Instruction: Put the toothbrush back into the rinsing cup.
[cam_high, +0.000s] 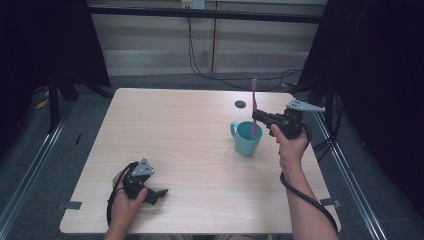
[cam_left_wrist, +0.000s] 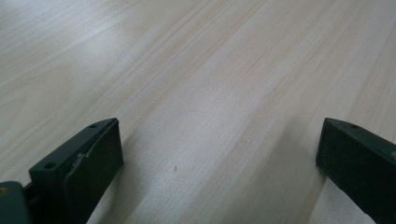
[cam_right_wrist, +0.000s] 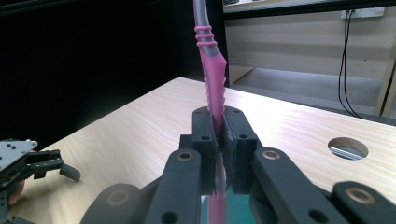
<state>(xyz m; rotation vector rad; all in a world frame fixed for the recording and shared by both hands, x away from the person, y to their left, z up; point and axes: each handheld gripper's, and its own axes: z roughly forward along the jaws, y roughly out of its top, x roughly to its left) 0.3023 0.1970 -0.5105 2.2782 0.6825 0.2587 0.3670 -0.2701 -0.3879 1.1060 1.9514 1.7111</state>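
Your right gripper (cam_high: 258, 118) sits right of centre in the high view, its jaws pinched on the handle of a pink toothbrush (cam_high: 255, 107) that stands nearly upright, bristle head at the top and lower end dipping inside the teal mug (cam_high: 246, 140) just below the jaws. The mug rests on the light wooden table (cam_high: 190, 130), its handle turned toward the left of the frame, and a round cable hole (cam_high: 240, 104) lies just above it in the tabletop. In the right gripper view the toothbrush (cam_right_wrist: 212, 79) rises from the middle of the frame up past the top edge, its pink ribbed grip and grey core clamped between the two black pads, with the teal mug (cam_right_wrist: 238, 207) visible at the bottom behind the linkage and the cable hole (cam_right_wrist: 348, 148) at the right. No brand, label or lettering can be read on the toothbrush or the mug. Your left gripper (cam_high: 156, 194) rests low at the lower left of the high view, on or just over the table, well apart from the mug; the left gripper view shows its jaws spread wide over bare wood grain with nothing between them. That gripper also appears at the lower left of the right gripper view (cam_right_wrist: 56, 164).
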